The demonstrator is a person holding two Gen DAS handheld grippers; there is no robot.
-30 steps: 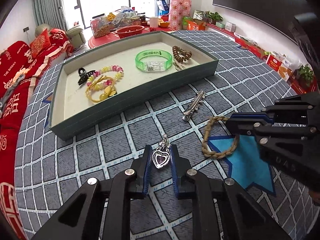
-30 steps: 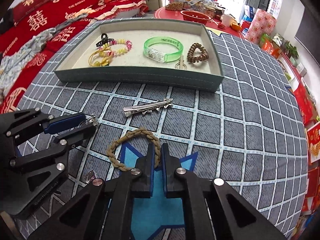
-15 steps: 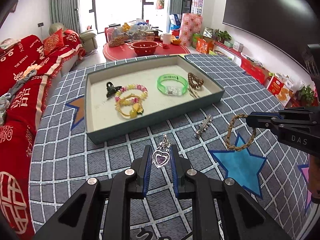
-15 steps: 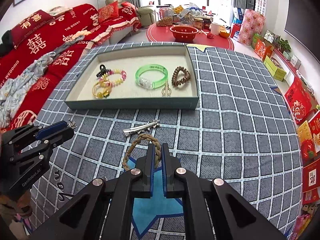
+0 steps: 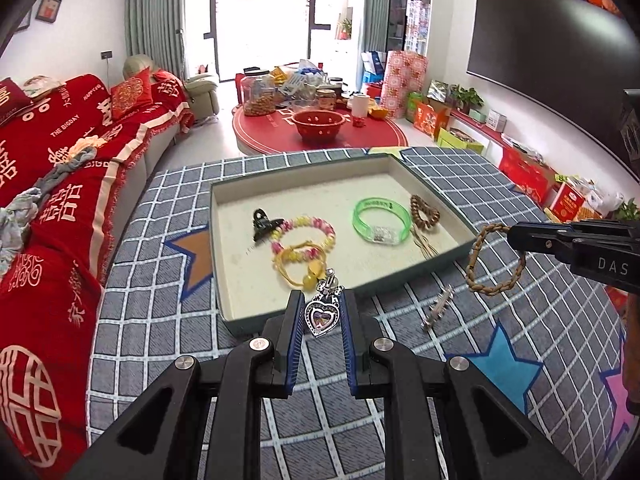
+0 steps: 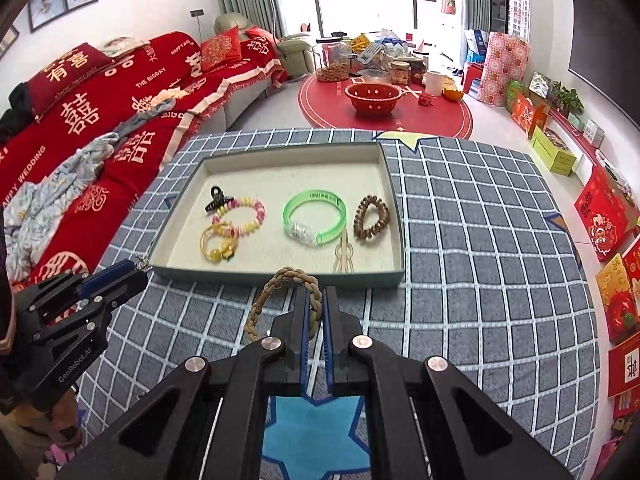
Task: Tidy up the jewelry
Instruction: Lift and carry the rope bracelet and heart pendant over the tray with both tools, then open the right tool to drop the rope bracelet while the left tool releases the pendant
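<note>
Jewelry tray on a checked desk, sofa to its left.
In the tray, left to right: hair claw, beaded bracelets, bangle, coiled hair tie. Before the tray, on the desk: a hair clip. Behind the desk: a round table.

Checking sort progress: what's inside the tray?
In the tray: black claw clip, two bead bracelets, green bangle, brown coil tie, hairpin. Nearest floor strip hidden by the wall.
</note>
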